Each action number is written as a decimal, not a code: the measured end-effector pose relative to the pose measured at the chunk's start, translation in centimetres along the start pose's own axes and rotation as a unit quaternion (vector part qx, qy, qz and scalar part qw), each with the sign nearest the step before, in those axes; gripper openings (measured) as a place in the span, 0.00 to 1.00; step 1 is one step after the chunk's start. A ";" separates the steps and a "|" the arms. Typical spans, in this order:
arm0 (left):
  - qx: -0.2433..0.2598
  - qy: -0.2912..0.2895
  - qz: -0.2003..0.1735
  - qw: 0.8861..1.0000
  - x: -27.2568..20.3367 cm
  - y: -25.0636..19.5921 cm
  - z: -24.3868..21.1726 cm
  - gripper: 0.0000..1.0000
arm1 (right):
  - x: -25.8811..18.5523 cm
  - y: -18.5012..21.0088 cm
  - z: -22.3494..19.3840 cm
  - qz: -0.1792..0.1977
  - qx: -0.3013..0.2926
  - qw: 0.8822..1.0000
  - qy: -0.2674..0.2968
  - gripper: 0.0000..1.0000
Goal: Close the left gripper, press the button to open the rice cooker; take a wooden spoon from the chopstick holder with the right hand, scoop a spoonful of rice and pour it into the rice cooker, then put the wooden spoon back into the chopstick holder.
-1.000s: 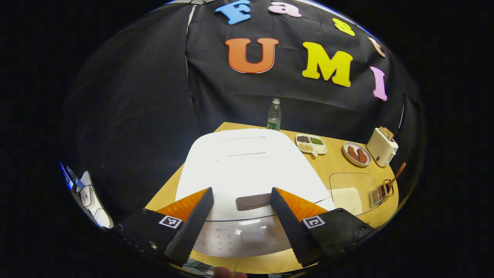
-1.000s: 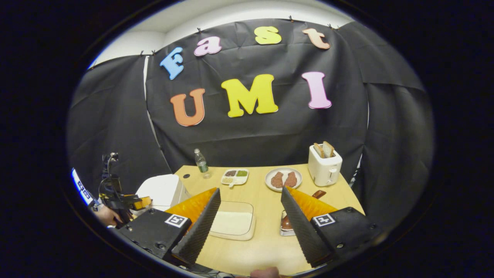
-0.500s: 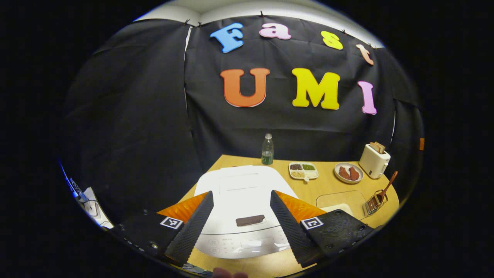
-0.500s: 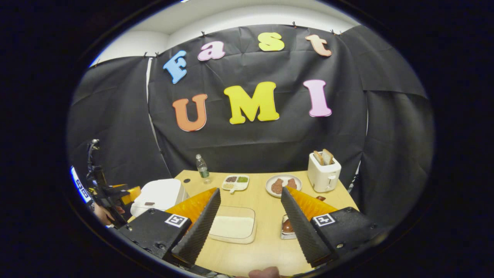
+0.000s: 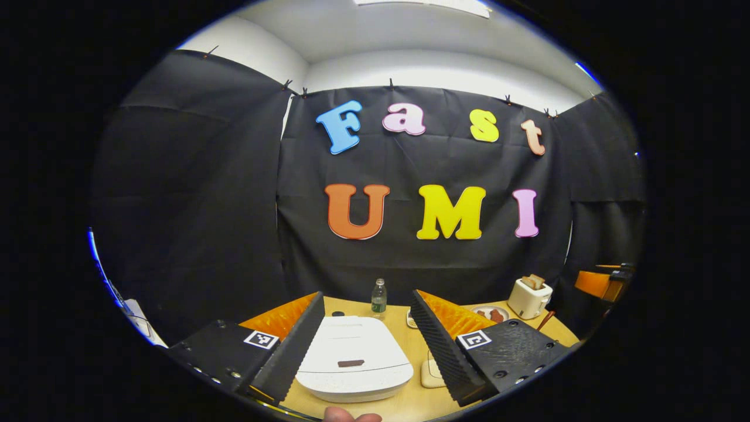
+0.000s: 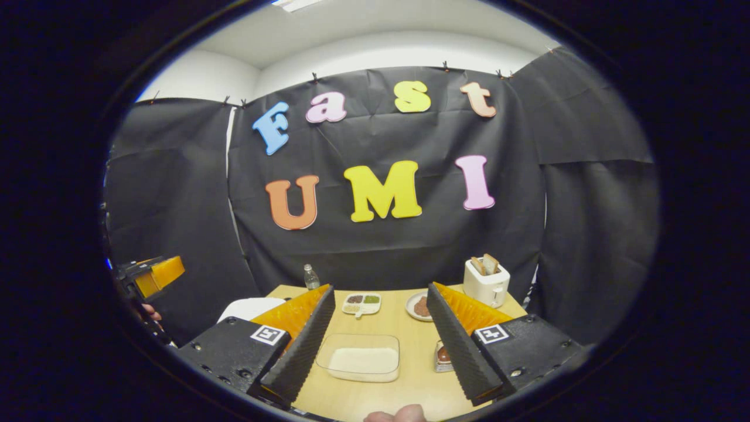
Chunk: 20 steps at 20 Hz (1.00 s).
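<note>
The white rice cooker (image 5: 351, 366) sits on the wooden table with its lid down and a dark button (image 5: 350, 363) near its front. My left gripper (image 5: 366, 296) is open, held back from the cooker and above it, with nothing between its fingers. In the right gripper view the cooker (image 6: 249, 308) is at the left, and the left gripper (image 6: 149, 275) hangs high above it. My right gripper (image 6: 381, 290) is open and empty. Below it lies the clear tray of rice (image 6: 360, 357). The chopstick holder (image 6: 443, 356) with the wooden spoon peeks out beside the right finger.
A water bottle (image 6: 310, 276), a divided dish of beans (image 6: 361, 303), a plate of meat (image 6: 417, 306) and a white toaster (image 6: 485, 281) with bread line the table's far side. The right gripper (image 5: 603, 284) appears at the right edge of the left gripper view.
Both grippers have drawn back and up from the table, so the cooker and tray look smaller and more wall shows. Both stay open and empty.
</note>
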<state>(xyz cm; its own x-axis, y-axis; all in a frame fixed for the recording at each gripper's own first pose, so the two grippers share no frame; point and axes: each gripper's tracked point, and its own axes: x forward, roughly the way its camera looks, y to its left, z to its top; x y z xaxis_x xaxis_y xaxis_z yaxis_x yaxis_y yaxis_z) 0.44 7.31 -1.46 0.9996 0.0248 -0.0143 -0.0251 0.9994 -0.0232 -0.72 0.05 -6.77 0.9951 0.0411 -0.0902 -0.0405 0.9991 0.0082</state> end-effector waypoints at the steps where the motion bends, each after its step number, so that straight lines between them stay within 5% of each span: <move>1: -0.003 -0.010 -0.003 1.000 -0.6 -0.1 0.8 0.95 | -0.5 0.4 0.4 0.000 -0.001 1.000 -0.006 0.96; 20: 0.026 -0.016 -0.013 0.999 -4.9 -0.4 0.5 0.95 | -5.3 5.1 1.0 -0.007 -0.007 1.000 -0.029 1.00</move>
<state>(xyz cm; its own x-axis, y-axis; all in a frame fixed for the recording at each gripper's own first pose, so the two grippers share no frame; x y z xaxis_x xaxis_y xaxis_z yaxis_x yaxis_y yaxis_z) -4.48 6.78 -0.88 0.9999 -0.0007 0.0170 0.0002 0.9996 0.0297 -6.10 4.88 -5.24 0.9991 0.0272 -0.0332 -0.0274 0.9996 -0.0072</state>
